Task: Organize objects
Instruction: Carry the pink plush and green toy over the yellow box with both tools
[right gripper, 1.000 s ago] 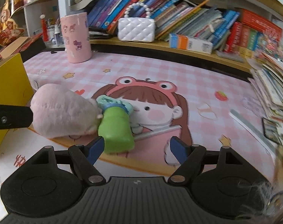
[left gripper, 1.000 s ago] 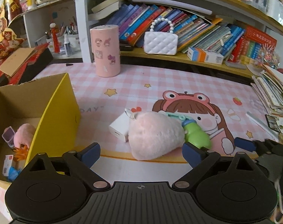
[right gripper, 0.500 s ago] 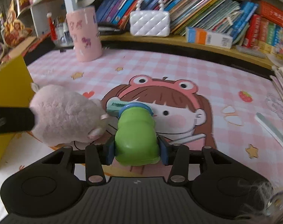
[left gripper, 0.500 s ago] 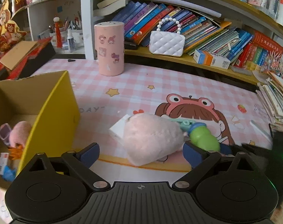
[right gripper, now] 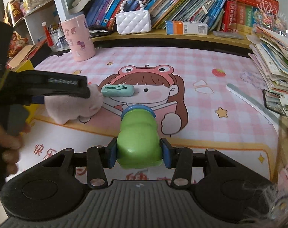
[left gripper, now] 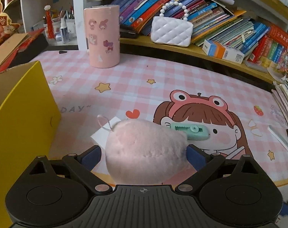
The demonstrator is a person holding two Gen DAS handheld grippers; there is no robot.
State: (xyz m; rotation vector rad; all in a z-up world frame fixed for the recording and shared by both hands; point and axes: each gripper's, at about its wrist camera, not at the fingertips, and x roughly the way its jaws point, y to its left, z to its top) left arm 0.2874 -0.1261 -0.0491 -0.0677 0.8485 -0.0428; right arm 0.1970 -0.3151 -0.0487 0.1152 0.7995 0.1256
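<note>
My right gripper [right gripper: 138, 153] is shut on a green toy bottle with a blue cap [right gripper: 138, 133] and holds it above the pink mat. My left gripper [left gripper: 144, 156] is open, with its blue pads on either side of a pink plush toy [left gripper: 146, 150] that lies on the mat. The plush [right gripper: 73, 104] also shows in the right wrist view under the left gripper's black body. A mint-green correction tape [left gripper: 189, 131] lies just behind the plush. A white charger [left gripper: 104, 133] is half hidden behind the plush. A yellow cardboard box [left gripper: 24, 117] stands at the left.
A pink cylinder with stickers [left gripper: 102, 38] stands at the back of the mat. A white quilted handbag [left gripper: 171, 31] and rows of books sit on the low shelf behind. A stack of booklets [right gripper: 273, 57] and a white ruler [right gripper: 252, 102] lie at the right.
My right gripper has closed on the green bottle and lifted it off the mat. My left gripper has moved forward so its open fingers now flank the pink plush.
</note>
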